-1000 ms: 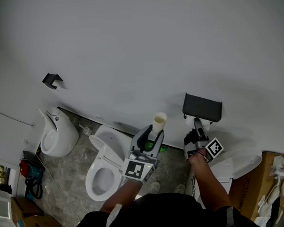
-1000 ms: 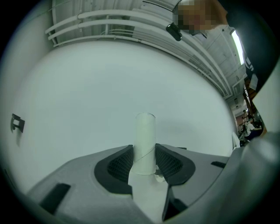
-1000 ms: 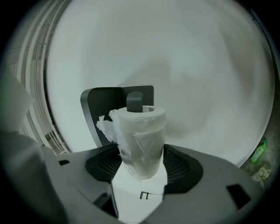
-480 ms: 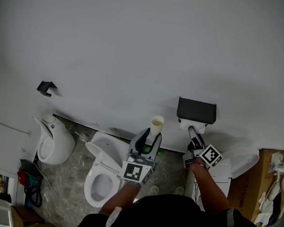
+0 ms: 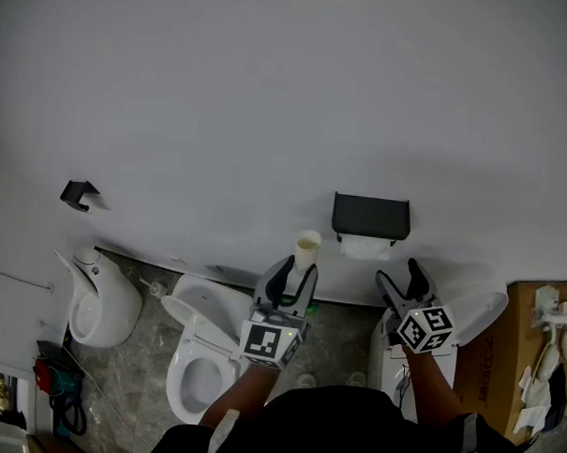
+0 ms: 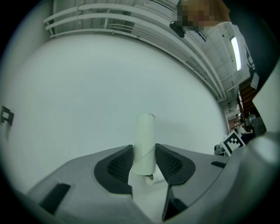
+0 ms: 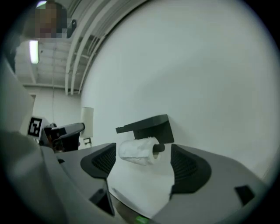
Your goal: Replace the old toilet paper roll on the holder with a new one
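While the left gripper (image 5: 294, 273) keeps its jaws clamped on a pale cardboard tube (image 5: 307, 248), held upright and well to the left of the holder, the right gripper (image 5: 399, 278) sits closer to that holder, just below it. The right jaws stand wide apart with nothing between the pads.

Straight ahead of them in the right gripper view hangs a small white toilet paper roll (image 7: 138, 152), rumpled and thin. Its long axis runs level along the wall on the bar of the black shelf-topped wall holder (image 7: 148, 127). It is probably seated fully on the bar, though the far end is hidden. So the right hand is the nearer one, and any grasp would have to close across the roll's width from below and in front.
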Demonstrator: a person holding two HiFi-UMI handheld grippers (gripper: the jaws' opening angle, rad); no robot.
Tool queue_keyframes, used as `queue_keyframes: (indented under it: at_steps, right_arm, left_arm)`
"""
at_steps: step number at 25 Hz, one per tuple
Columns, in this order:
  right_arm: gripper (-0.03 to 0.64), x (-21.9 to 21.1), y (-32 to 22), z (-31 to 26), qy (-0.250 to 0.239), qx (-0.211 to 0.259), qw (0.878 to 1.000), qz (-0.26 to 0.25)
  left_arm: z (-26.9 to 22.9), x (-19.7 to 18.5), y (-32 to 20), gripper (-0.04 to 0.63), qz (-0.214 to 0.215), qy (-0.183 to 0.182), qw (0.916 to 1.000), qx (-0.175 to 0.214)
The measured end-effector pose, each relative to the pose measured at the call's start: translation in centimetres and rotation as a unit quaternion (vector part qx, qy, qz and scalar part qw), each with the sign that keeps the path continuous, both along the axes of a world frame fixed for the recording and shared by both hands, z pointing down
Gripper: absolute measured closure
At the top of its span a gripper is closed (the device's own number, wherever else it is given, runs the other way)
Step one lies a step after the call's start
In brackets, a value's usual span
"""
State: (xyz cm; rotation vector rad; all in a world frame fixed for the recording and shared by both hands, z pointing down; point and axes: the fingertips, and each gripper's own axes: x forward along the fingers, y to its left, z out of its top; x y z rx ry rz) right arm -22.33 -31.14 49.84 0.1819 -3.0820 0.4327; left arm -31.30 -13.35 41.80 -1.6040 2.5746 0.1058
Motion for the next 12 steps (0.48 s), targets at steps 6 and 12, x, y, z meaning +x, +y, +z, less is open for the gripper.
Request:
queue_keyframes:
  at_steps: [6, 12]
  right_arm:
    - [0.267, 1.4, 1.4, -4.5, 0.014, 0.189, 0.982, 0.006]
    - [0.27, 2.1, 3.0, -7.9, 0.006, 0.229, 0.973, 0.013]
  left_arm:
    - [1.0, 0.3, -0.5, 0.437, 0.006, 0.011, 0.9999, -0.009]
    - [1.0, 0.9, -0.6, 0.437, 0.01, 0.013, 0.9998, -0.011]
